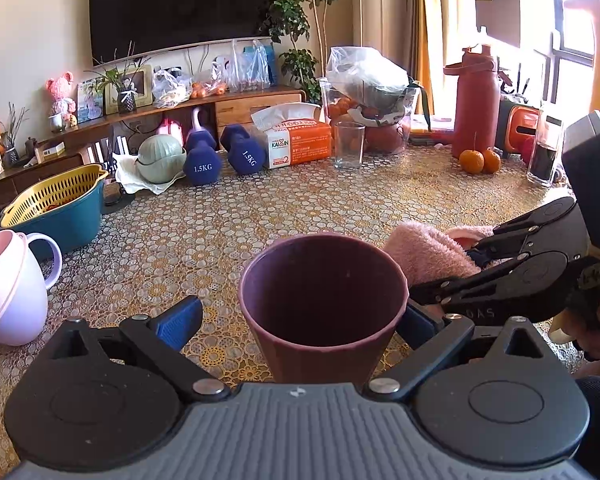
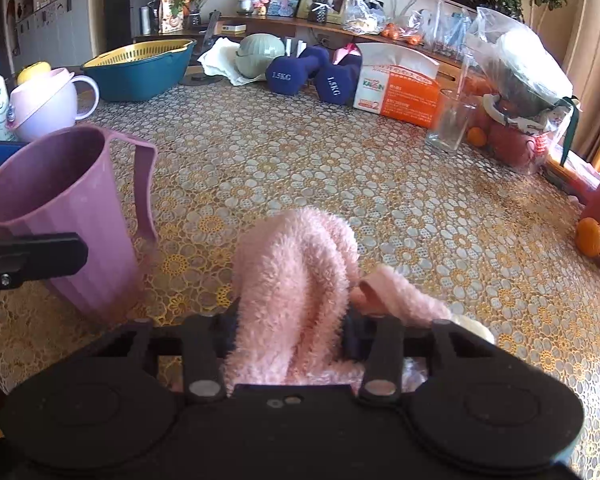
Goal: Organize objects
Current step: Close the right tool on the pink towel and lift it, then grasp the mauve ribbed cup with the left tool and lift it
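A purple plastic cup (image 1: 322, 304) with a handle stands upright on the patterned table, between the fingers of my left gripper (image 1: 300, 320). The left blue pad (image 1: 178, 320) stands clear of the cup; the right pad is at its wall. The cup also shows in the right wrist view (image 2: 60, 216) at the left. My right gripper (image 2: 290, 332) is shut on a fluffy pink cloth (image 2: 296, 276), just right of the cup; the cloth shows in the left wrist view (image 1: 428, 254) too.
A pink-lilac mug (image 1: 8, 284), a teal basin with a yellow strainer (image 1: 56, 208), two blue dumbbells (image 1: 220, 156), a tissue box (image 1: 296, 136), a glass (image 1: 349, 145), a red bottle (image 1: 476, 100) and oranges (image 1: 480, 160) stand around the table (image 1: 260, 216).
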A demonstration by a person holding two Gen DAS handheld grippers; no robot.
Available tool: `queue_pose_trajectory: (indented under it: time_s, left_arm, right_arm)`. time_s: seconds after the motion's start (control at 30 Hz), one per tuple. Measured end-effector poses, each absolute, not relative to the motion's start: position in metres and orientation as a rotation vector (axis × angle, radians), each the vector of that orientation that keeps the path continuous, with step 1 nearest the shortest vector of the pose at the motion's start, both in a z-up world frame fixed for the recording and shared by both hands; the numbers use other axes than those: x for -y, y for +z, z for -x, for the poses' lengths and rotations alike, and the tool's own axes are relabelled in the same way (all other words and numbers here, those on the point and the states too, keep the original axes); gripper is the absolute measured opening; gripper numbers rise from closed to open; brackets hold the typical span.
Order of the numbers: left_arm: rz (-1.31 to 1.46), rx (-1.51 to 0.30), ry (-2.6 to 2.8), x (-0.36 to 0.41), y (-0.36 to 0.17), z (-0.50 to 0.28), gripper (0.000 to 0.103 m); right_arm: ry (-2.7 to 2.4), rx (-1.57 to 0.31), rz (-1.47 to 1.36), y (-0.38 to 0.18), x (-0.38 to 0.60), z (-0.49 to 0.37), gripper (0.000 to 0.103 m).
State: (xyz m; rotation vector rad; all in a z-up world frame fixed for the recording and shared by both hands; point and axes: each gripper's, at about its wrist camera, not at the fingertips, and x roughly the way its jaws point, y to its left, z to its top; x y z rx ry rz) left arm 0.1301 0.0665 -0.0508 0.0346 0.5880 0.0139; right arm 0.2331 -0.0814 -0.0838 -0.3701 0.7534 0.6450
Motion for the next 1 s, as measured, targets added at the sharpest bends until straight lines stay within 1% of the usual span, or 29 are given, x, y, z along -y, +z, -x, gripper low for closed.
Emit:
queue_pose_trajectory:
  time_s: [0.07,0.1,0.17,0.3,0.33,0.37,0.4,0.63,0.67,0.83,1.0]
  left_arm:
    - [-0.042,-0.587,0.008,-0.065,-0.050,-0.129,0.095]
    - [-0.047,-0.582,0.003,-0.064,-0.049,-0.128,0.093]
    - [-0.052,-0.578,-0.004,-0.062,-0.049,-0.128,0.089]
    - [-0.047,-0.577,-0.010,-0.061,-0.049,-0.128,0.085]
    - [-0.054,-0.577,-0.010,-0.060,-0.049,-0.127,0.082]
    - [-0.059,-0.578,-0.016,-0.059,-0.049,-0.127,0.076]
    - [-0.063,-0.581,-0.024,-0.058,-0.049,-0.127,0.075]
    - [-0.108,-0.565,-0.047,-0.055,-0.050,-0.123,0.074]
    - [-0.118,-0.561,-0.052,-0.054,-0.051,-0.123,0.074]
    - [-0.150,-0.552,-0.059,-0.050,-0.051,-0.121,0.074]
    - [-0.165,-0.550,-0.057,-0.047,-0.051,-0.121,0.074]
  right_arm:
    - [0.620,-0.753,0.337,-0.080,0.088,-0.235,0.028]
    - [0.611,-0.753,0.309,-0.076,0.092,-0.236,0.028]
    - [0.629,-0.752,0.231,-0.066,0.103,-0.237,0.027]
    - [0.759,-0.756,0.076,-0.044,0.119,-0.236,0.027]
    - [0.781,-0.756,0.062,-0.041,0.119,-0.235,0.027]
    - [0.799,-0.759,0.057,-0.039,0.117,-0.234,0.027]
    - [0.815,-0.767,0.054,-0.039,0.115,-0.234,0.027]
    - [0.970,-0.862,-0.029,-0.050,0.104,-0.239,0.027]
    - [1.002,-0.872,-0.048,-0.049,0.105,-0.238,0.025]
    - [1.057,-0.875,-0.161,-0.040,0.120,-0.241,0.025]
    - [1.077,-0.834,-0.215,-0.025,0.131,-0.236,0.025]
